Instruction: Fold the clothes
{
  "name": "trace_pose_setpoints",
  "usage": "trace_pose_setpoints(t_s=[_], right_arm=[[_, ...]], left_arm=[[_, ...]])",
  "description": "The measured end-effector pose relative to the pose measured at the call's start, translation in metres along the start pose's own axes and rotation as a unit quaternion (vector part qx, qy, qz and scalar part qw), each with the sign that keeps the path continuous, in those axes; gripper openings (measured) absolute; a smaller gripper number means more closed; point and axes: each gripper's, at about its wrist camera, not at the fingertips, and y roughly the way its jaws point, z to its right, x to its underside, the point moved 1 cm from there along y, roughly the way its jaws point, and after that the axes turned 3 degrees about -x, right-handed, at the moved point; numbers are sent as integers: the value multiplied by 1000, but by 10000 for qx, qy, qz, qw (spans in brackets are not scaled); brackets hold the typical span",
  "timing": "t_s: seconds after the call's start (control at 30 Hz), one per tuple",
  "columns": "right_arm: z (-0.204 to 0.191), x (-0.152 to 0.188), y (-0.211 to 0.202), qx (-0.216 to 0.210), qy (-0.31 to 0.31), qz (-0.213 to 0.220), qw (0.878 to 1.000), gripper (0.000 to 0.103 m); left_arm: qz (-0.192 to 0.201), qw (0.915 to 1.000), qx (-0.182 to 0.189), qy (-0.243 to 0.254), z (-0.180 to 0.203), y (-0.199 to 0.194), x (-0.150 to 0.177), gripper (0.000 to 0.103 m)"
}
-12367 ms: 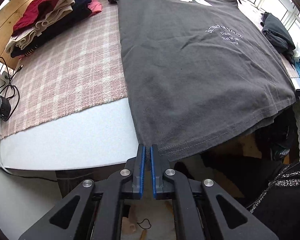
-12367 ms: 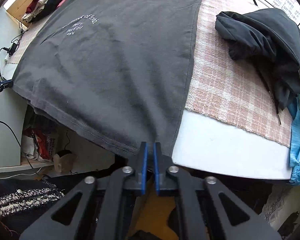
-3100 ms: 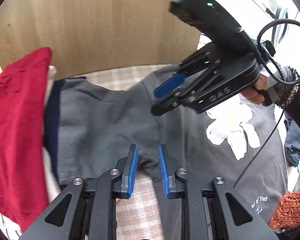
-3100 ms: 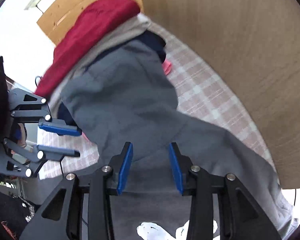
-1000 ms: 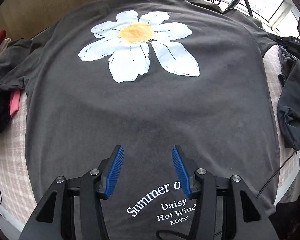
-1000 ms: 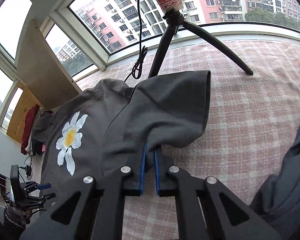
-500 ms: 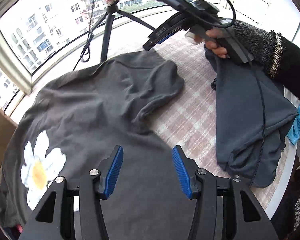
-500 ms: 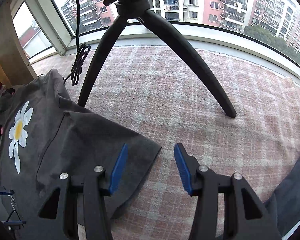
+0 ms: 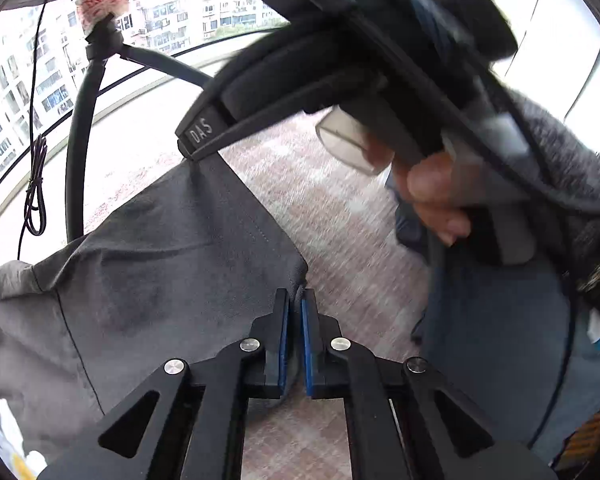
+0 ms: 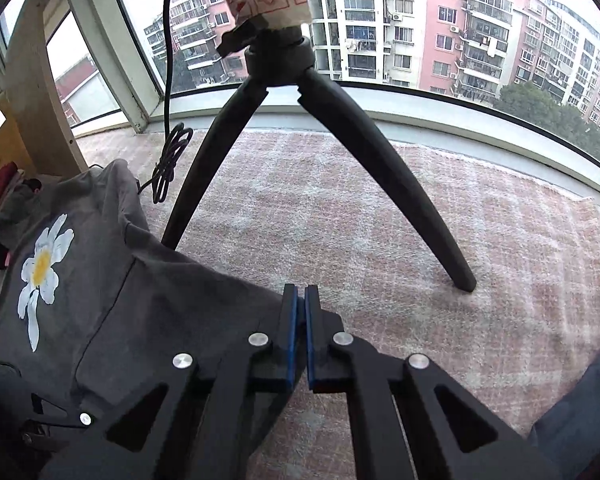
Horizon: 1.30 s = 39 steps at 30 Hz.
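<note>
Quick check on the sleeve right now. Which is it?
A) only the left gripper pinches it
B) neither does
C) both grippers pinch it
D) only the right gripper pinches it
C: the left gripper and the right gripper are each shut on the sleeve hem.

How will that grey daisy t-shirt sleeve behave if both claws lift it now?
The sleeve will probably sag between the left claw and the right claw, since it already creases. It looks light. Its far edge may brush the tripod leg.

Home sunroom: bay window [image 10: 380, 20], apartment blocks [image 10: 440, 28] outside.
</note>
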Motion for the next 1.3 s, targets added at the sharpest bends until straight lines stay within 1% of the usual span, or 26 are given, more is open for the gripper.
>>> trace_pose_setpoints(t_s=[0.03,0.07,0.1,0.13,0.17,0.2,0.33,0.47,0.5,0.53,0.57,0.6,0.63,0.67,0.7,0.73,0.77,0.83,0.9,0.97,1.07,1.17,1.2,1.23,1.27,1.3], right_arm=[[3,-4,-5,-14,73,117,9999,8],[6,-5,-3,-18,130,29,9999,13],[10,-5,1,-24,181,-145,9997,27],[13,-6,5,-29,232,-319,9992,33],[16,-3,6,-8,247,-399,9989,33],[18,2,5,34,234,-404,9989,33],[20,11,12,-47,278,-628,9976,34],[16,10,31,-18,292,-824,9962,34],[15,9,35,-47,296,-817,9962,36],[13,8,37,-76,278,-776,9966,43],[10,7,39,-95,231,-741,9969,46],[6,7,40,-68,140,-722,9973,47],[3,7,41,-46,46,-709,9975,44],[-1,8,42,-54,-37,-693,9976,35],[-4,9,42,-117,-77,-711,9974,1],[-6,9,41,-181,-51,-721,9972,4],[-7,9,38,-212,0,-703,9973,3],[-10,6,30,-318,147,-629,9974,3],[-18,-3,14,-540,384,-446,9968,3],[-29,-10,-10,-766,551,-236,9953,3],[-62,-25,-35,-1051,387,-13,9937,3],[-105,-43,-50,-1250,33,124,9921,3],[-118,-48,-49,-1174,-101,108,9930,3],[-132,-51,-44,-982,-247,41,9948,3],[-145,-54,-39,-790,-393,-26,9961,3],[-146,-53,-35,-693,-395,-195,9966,7]], left_arm=[[147,9996,139,-176,-6,-6,-2,21],[83,9997,110,-184,-10,-6,0,42],[-51,9999,59,-142,-13,-4,3,48],[-184,9998,8,-101,-17,-2,6,47],[-317,9995,-44,-59,-20,0,9,47],[-340,9994,-75,-32,-21,-2,13,48],[-118,9998,-161,70,-20,-17,29,56],[-170,9975,-358,578,-2,-4,27,56],[-201,9957,-491,755,3,1,26,56],[-217,9954,-520,775,4,3,25,56],[-223,9962,-480,689,1,2,24,56],[-229,9970,-439,603,-1,1,24,54],[-235,9976,-399,516,-4,0,24,54],[-241,9981,-358,430,-6,-1,23,38],[-247,9986,-317,343,-9,-2,23,20],[-253,9990,-277,257,-11,-3,23,11],[-258,9992,-236,170,-14,-4,22,7],[-270,9995,-154,-3,-19,-6,22,7],[-70,9991,40,-421,-37,-28,30,7],[127,9967,79,-798,-60,-55,48,7],[421,9897,137,-1361,-97,-95,76,7],[713,9786,195,-1918,-133,-136,103,7],[746,9750,193,-2086,-143,-143,112,7],[736,9716,177,-2243,-153,-147,122,7],[713,9701,178,-2314,-160,-147,129,7],[681,9700,191,-2327,-163,-146,134,7]])
